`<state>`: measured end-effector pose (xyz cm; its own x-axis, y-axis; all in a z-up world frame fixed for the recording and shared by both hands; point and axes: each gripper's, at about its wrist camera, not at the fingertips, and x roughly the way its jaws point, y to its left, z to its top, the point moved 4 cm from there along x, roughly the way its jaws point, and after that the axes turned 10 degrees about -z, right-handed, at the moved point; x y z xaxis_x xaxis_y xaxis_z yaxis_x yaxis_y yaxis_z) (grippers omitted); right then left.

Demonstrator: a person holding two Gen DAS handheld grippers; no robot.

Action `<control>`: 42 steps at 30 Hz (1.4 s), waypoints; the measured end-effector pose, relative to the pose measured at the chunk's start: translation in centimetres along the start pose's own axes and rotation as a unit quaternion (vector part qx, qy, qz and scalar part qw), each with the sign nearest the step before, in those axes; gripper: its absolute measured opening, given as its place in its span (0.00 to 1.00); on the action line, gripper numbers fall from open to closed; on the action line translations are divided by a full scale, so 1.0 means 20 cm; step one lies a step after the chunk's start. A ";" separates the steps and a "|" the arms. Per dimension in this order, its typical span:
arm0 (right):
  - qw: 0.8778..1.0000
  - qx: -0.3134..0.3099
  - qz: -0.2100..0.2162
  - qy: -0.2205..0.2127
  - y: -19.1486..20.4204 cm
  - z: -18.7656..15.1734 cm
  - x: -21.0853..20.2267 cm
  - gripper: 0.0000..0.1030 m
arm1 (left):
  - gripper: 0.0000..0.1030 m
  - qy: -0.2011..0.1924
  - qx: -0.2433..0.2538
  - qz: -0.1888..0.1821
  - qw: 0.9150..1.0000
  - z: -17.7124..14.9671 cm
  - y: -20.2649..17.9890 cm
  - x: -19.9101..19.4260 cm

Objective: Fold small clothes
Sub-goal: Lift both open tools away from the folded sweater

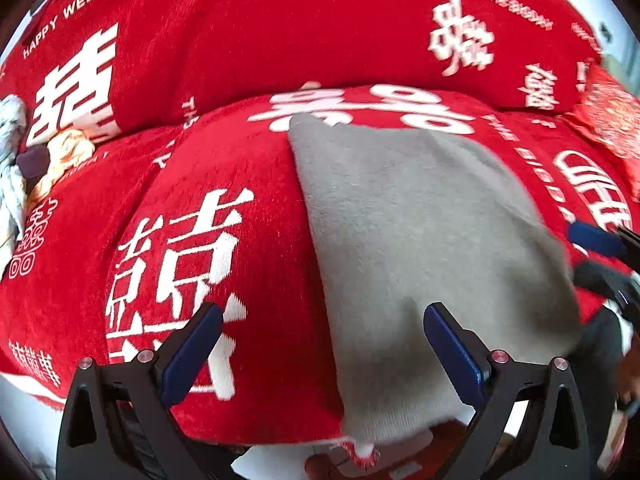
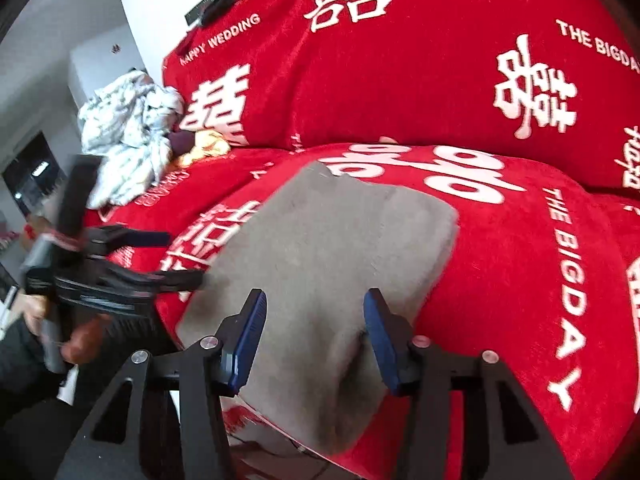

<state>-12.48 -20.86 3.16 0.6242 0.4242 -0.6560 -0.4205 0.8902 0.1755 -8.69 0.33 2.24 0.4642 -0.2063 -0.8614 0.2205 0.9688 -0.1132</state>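
A grey garment [image 1: 420, 248] lies flat on a red seat cushion with white characters [image 1: 192, 240]; its near end hangs over the front edge. It also shows in the right wrist view [image 2: 328, 256]. My left gripper [image 1: 324, 316] is open and empty, its jaws straddling the garment's left edge near the front. My right gripper [image 2: 314, 300] is open and empty over the garment's near end. The left gripper shows blurred in the right wrist view [image 2: 176, 256] at the garment's left side. The right gripper's blue fingertip [image 1: 592, 238] shows at the right edge of the left wrist view.
A red back cushion [image 2: 420, 60] rises behind the seat. A crumpled white patterned cloth [image 2: 128, 132] and small dark and yellow items [image 2: 200, 144] lie at the far left of the seat. A dark flat object [image 2: 208, 6] sits on top at the back left.
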 end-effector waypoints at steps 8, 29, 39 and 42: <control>0.998 -0.025 -0.004 0.053 -0.05 -0.14 0.21 0.49 | 0.98 0.016 -0.006 -0.004 1.000 0.01 0.00 0.13; 0.996 -0.046 -0.042 0.067 0.07 -0.20 0.00 0.69 | 0.98 0.000 -0.025 0.020 0.999 0.02 -0.04 0.03; 0.982 -0.031 -0.148 0.110 0.12 -0.05 0.08 0.72 | 0.98 -0.041 -0.062 0.027 0.997 0.03 -0.07 -0.07; 0.979 -0.035 -0.163 0.118 0.15 -0.05 0.09 0.72 | 0.98 -0.047 -0.052 0.017 0.997 0.02 -0.09 -0.09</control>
<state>-13.19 -17.64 1.77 0.5665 0.0607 -0.8218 -0.2734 0.9546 -0.1180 -9.50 -1.19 4.18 0.5488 -0.1803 -0.8163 0.1146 0.9835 -0.1402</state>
